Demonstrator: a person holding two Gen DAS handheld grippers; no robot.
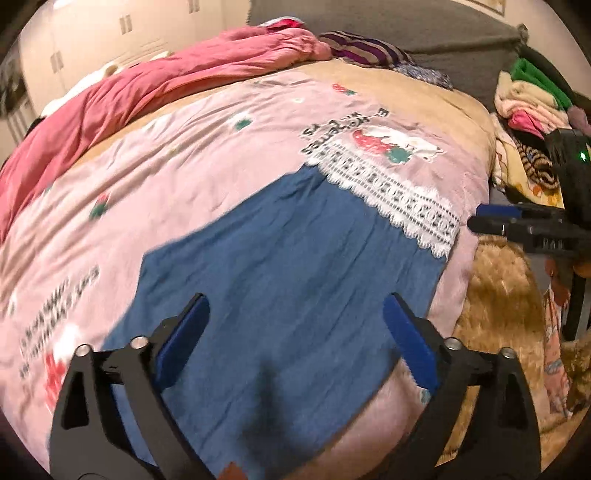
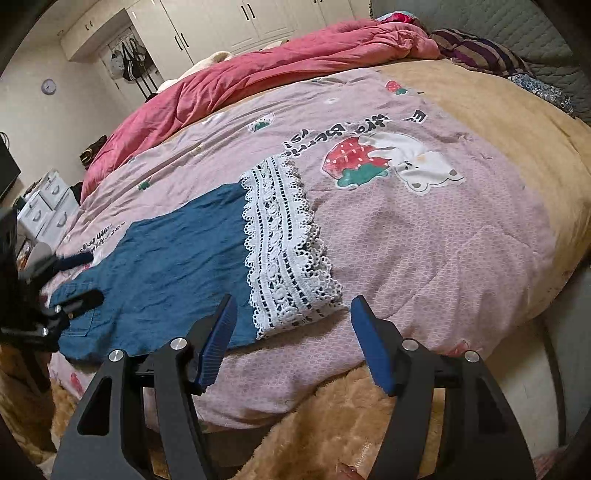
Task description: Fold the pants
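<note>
1. Bed (image 2: 509,122): tan cover, overlaid by a pink printed quilt (image 2: 424,236) with a strawberry-and-bear motif; a rumpled red duvet (image 2: 258,70) lies along the far side.
2. Wardrobe wall (image 2: 221,22), hanging bags and a small drawer unit (image 2: 44,206): right wrist view only. Heap of mixed clothes (image 1: 528,99) beyond the bed's edge: left wrist view only.
3. Furry tan rug (image 1: 498,295): on the floor beside the bed.
4. Pants (image 2: 177,258): blue denim, white lace hem (image 2: 288,251), lying flat on the quilt near the bed's edge.
5. Left claw (image 1: 295,325): spread wide above the denim, nothing between the pads, not touching.
6. Right claw (image 2: 291,343): also spread, empty, just short of the lace hem, partly over the denim edge.
</note>
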